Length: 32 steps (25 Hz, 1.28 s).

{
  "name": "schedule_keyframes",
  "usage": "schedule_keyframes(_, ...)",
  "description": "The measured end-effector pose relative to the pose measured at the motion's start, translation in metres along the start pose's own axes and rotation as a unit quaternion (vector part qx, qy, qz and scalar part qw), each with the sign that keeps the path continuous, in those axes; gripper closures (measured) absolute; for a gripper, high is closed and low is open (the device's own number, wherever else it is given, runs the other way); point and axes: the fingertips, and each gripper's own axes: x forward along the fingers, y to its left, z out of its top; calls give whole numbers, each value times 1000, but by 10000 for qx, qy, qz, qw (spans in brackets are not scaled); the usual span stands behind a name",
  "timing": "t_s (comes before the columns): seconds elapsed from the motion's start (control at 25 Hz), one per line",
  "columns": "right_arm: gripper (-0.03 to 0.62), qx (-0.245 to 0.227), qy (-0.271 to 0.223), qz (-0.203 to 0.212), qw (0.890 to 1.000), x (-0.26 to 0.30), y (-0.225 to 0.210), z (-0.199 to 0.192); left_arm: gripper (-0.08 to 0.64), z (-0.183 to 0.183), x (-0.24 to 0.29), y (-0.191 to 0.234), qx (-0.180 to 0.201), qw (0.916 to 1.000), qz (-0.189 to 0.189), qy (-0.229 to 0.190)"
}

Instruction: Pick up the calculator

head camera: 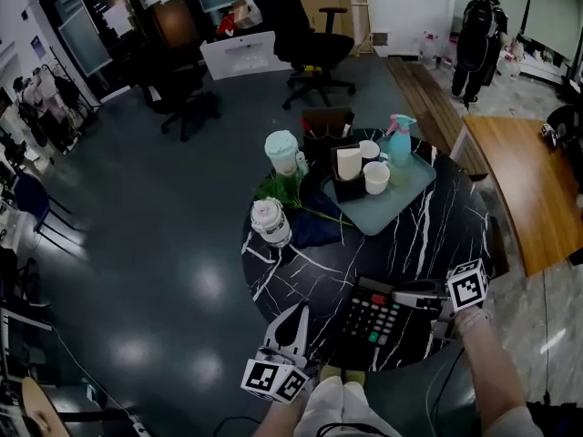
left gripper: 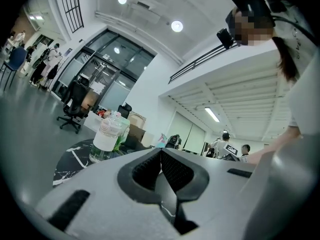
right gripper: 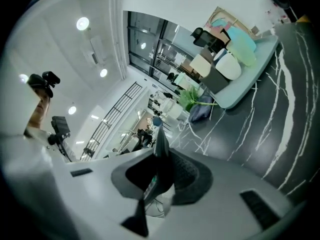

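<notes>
Head view: the black rectangular calculator (head camera: 372, 319) with dark keys is lying at the near edge of the round, black, white-veined marble counter (head camera: 428, 235), its long axis running away from the person and leaning slightly right. The right claw (head camera: 412, 292) is reaching in from the right and meeting the calculator's far right corner. It is the nearer of the two. The left claw (head camera: 293, 321) is hanging just beside the calculator's left side, apart from it. This view is not showing whether the calculator is clear of the counter. Left gripper view: the left claw (left gripper: 160, 154) is clenched, its ribbed pads meeting with nothing between them. Right gripper view: the right claw (right gripper: 162, 171) is grasping the calculator (right gripper: 161, 144), which is showing edge-on as a thin dark slab standing between the pads and running on past the tips. The counter (right gripper: 280, 114) is lying off to the right, so this claw is rolled onto its side. Judgement: with the hold at one end, the free near end is likely to sag as the lift is made.
</notes>
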Motion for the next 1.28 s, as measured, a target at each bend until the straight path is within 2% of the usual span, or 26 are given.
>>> schedule_keyframes(0.52,526,-70,-774,358,9963,-15,64,48,552,55,7,-26,135,9990,-352,-219)
schedule_keyframes(0.92,526,-168,-999,651,9927,-7,99,72,552,81,11,-30,155,9978,-475,-434)
schedule_keyframes(1.28,526,-302,-1056,776,9909,-1,121,88,552,91,15,-18,71,9974,-435,-573)
